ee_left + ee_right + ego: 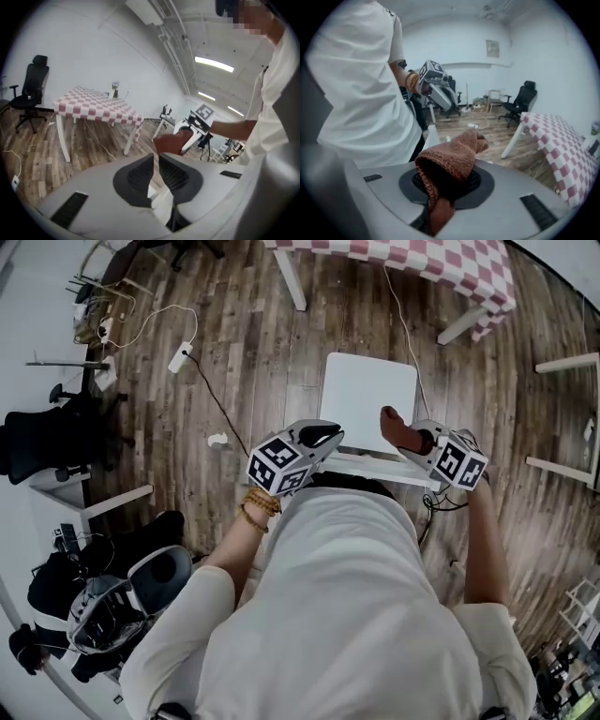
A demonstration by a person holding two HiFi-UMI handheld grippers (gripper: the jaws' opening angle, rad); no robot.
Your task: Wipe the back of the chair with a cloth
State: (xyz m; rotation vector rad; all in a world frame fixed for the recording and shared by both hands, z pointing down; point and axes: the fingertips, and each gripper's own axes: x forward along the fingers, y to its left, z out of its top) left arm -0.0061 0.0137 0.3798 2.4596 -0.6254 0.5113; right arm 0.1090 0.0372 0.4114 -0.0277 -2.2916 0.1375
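A white chair [370, 390] stands right in front of me, its back rail [375, 468] nearest my body. A brown cloth [398, 427] sticks out of my right gripper [417, 439], which is shut on it above the rail's right part. In the right gripper view the cloth [452, 159] is bunched over the jaws and hides the fingertips. My left gripper [323, 435] hovers over the rail's left end. Its jaws [156, 157] stand close with a narrow gap, floor shows through, and nothing is pinched. The cloth [171, 143] also shows beyond them.
A table with a red-checked cloth [450, 263] stands beyond the chair. A black office chair [42, 442] is at the left, and a power strip with cable [180, 357] lies on the wooden floor. A white frame [572, 418] stands at the right. Grey equipment [112, 606] sits at my lower left.
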